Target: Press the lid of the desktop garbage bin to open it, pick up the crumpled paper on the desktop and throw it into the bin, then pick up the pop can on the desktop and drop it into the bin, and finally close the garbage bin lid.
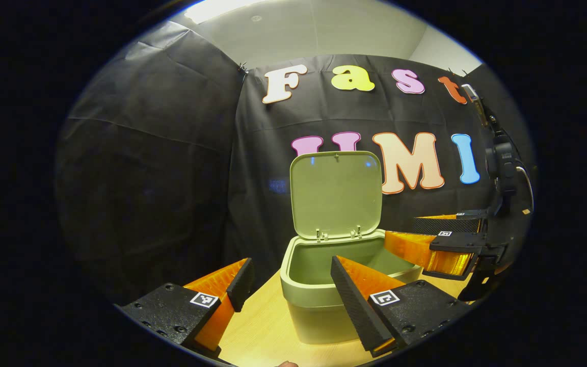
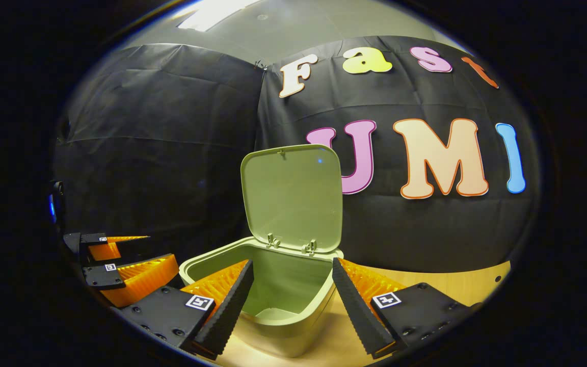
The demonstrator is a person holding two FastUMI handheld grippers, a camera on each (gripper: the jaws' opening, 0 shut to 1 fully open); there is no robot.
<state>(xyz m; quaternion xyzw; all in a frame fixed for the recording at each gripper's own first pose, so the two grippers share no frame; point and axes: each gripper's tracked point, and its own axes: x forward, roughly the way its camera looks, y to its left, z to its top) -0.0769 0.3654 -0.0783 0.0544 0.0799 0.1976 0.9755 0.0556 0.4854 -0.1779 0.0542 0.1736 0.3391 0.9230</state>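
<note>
The green bin [image 1: 324, 290] stands on the wooden desk [image 1: 263, 326] with its lid [image 1: 335, 196] swung up on the back hinges, standing nearly upright against the black cloth wall [image 1: 161, 168]. The inside of the bin that can be seen holds nothing.

In the left gripper view, the left gripper [image 1: 292, 283] hangs in front of the bin, its fingers spread wide apart with nothing between them. The bin's near rim sits just beyond the gap: one finger lies left of the bin over the desk, and the other crosses in front of the bin's right front corner. Farther off, at the bin's right side, the right gripper [image 1: 428, 237] reaches in over the rim, its two fingers apart and holding nothing.

In the right gripper view, the right gripper [image 2: 292, 283] is just above the bin's opening, fingers wide apart and bare; the open cavity and its floor show between them, and the raised lid stands straight ahead. The left gripper [image 2: 140, 252] shows at the far left, beside the bin's left wall, fingers parted. Bare desk runs along the right, up to the cloth wall.
</note>
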